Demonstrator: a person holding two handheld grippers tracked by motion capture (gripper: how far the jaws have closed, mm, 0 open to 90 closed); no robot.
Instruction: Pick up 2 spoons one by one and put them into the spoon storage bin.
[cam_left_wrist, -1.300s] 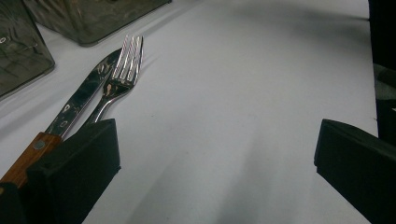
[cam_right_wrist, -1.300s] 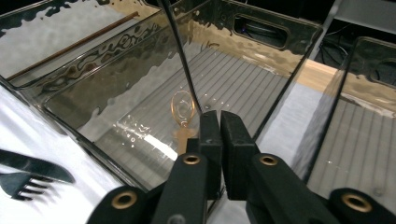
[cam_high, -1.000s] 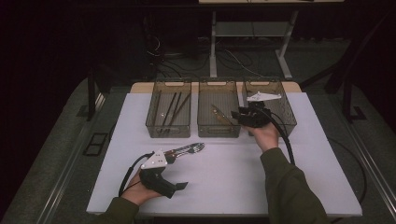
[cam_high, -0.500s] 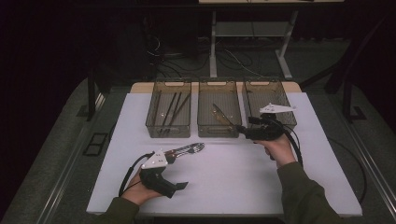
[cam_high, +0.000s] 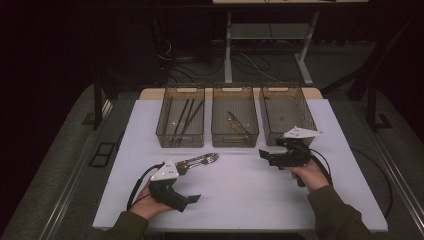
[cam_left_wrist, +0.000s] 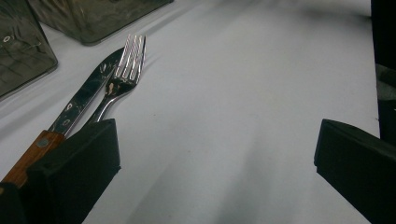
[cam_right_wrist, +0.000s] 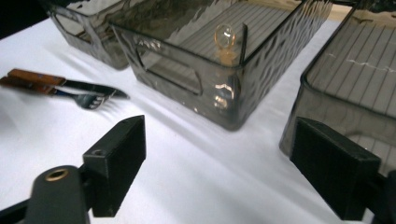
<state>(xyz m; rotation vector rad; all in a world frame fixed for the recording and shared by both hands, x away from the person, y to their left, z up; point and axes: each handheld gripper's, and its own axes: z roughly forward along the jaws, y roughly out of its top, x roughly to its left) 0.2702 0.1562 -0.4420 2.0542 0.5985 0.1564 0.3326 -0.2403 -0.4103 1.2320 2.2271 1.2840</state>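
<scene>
Cutlery sorting looks partly done. The left bin (cam_high: 180, 117) holds dark sticks, the middle bin (cam_high: 235, 117) one utensil, and the right bin (cam_high: 287, 112) nothing I can make out. Left on the table (cam_high: 240, 185) are a knife (cam_left_wrist: 79, 105) and fork (cam_left_wrist: 122, 77), just ahead of the left claw (cam_high: 192, 200), jaws apart and empty. The right claw (cam_high: 265, 157), just opened wider and empty, points toward them.

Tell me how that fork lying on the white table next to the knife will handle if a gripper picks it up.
The fork looks like polished metal, so probably stiff and somewhat slippery between pads. It lies flat and thin on the table, so getting the jaws under it may be fiddly. Pushed, it would likely slide, and could nudge the knife right beside it.
</scene>
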